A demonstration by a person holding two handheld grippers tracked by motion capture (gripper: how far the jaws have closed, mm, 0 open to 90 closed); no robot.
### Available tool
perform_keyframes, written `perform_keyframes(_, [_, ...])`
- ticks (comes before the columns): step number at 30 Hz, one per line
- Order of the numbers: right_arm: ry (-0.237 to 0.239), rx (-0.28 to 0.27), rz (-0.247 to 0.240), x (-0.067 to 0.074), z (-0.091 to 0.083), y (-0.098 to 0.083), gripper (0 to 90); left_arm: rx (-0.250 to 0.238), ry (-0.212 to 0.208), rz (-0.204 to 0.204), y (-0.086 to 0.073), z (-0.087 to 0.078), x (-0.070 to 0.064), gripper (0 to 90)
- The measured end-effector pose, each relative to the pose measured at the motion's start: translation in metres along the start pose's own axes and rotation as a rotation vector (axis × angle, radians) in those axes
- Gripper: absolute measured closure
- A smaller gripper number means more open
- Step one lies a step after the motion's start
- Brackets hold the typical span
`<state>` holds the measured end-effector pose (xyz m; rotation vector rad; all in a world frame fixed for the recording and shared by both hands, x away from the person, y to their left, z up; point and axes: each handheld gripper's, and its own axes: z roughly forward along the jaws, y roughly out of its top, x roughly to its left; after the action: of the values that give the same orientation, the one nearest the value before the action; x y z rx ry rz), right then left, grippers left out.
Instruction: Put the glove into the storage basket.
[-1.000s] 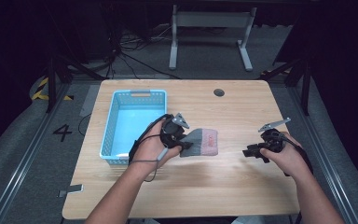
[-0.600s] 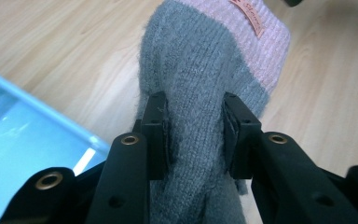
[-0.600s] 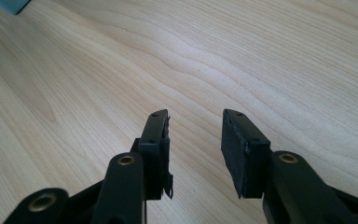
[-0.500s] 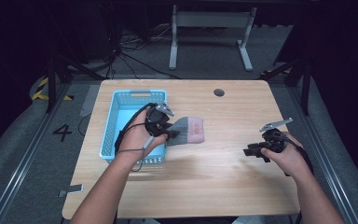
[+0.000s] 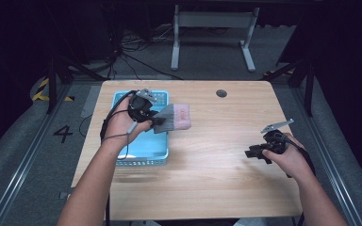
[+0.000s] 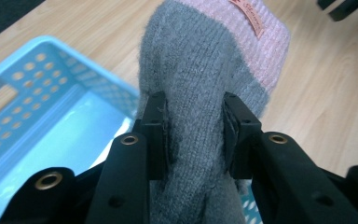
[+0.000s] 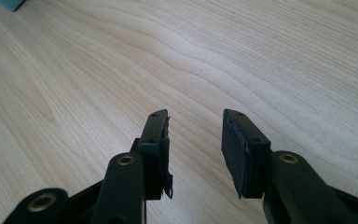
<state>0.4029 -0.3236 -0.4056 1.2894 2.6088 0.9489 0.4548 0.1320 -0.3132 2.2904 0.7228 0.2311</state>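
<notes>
Sock (image 6: 200, 93), grey and pink, we see pinched in our left tool (image 5: 156, 120) above basket (image 5: 143, 149) edge; right tool (image 7: 195, 140) gapes over worktop (image 5: 217, 179).

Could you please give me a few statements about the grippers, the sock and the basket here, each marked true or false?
1. The left gripper is shut on the sock. True.
2. The right gripper holds a second sock. False: its jaws stand apart with nothing between them, above the bare table.
3. The sock lies at the bottom of the basket. False: it is held up in the left gripper, over the basket's right rim and the table.
4. The sock is grey with a pink end. True.
5. The basket is red. False: it is light blue.
</notes>
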Motion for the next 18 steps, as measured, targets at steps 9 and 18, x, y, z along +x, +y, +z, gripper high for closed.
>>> perform_keyframes(9, [0.008, 0.005, -0.009, 0.001, 0.004, 0.004, 62.0, 0.026, 0.039, -0.044, -0.014, -0.008, 0.032, 66.7])
perform_keyframes(18, [0.009, 0.01, -0.004, 0.001, 0.006, 0.002, 61.2, 0.113, 0.086, -0.075, -0.032, -0.004, 0.062, 66.7])
